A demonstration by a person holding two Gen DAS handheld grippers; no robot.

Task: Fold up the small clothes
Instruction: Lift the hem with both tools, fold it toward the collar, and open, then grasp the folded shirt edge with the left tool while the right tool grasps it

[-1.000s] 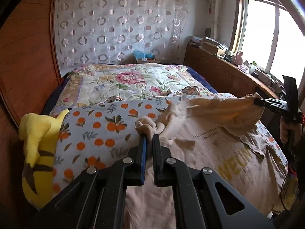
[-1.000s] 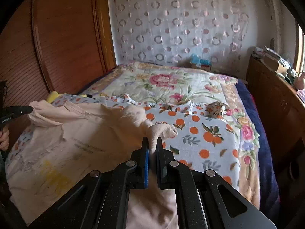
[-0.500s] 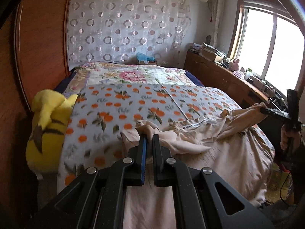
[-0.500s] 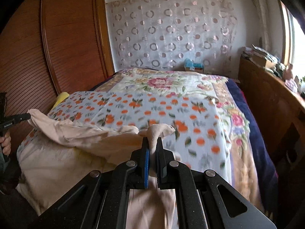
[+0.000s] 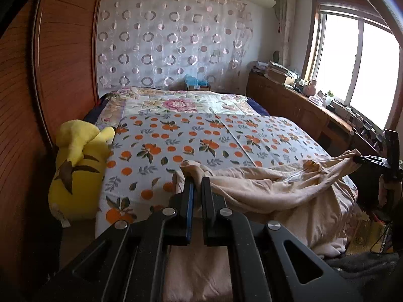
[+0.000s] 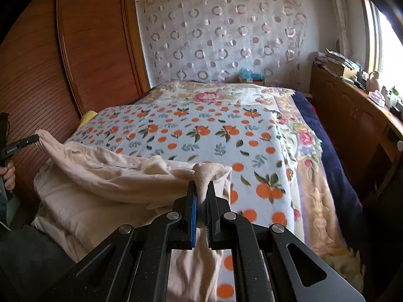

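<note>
Now the beige garment (image 5: 264, 188) is seen drawn back from mid-bed to the near edge, likely for flattening before the fold. Left gripper (image 5: 196, 183) and right gripper (image 6: 201, 188) are each clamped on a corner. Long axis is stretched gripper to gripper, along the orange-print sheet (image 6: 201, 130) edge.

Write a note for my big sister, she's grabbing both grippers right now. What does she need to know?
Left gripper: shut on one end of the peach garment.
Right gripper: shut on the other end of it.
The garment sags between the two grippers, bunched, at the near edge of the bed; part of it hangs over that edge. The orange-print sheet beyond it is bare. A yellow plush toy lies at the bed's side.
Done: both ends are gripped.
Left: lay it out flat, then make the folds. No neat fold shows yet.
</note>
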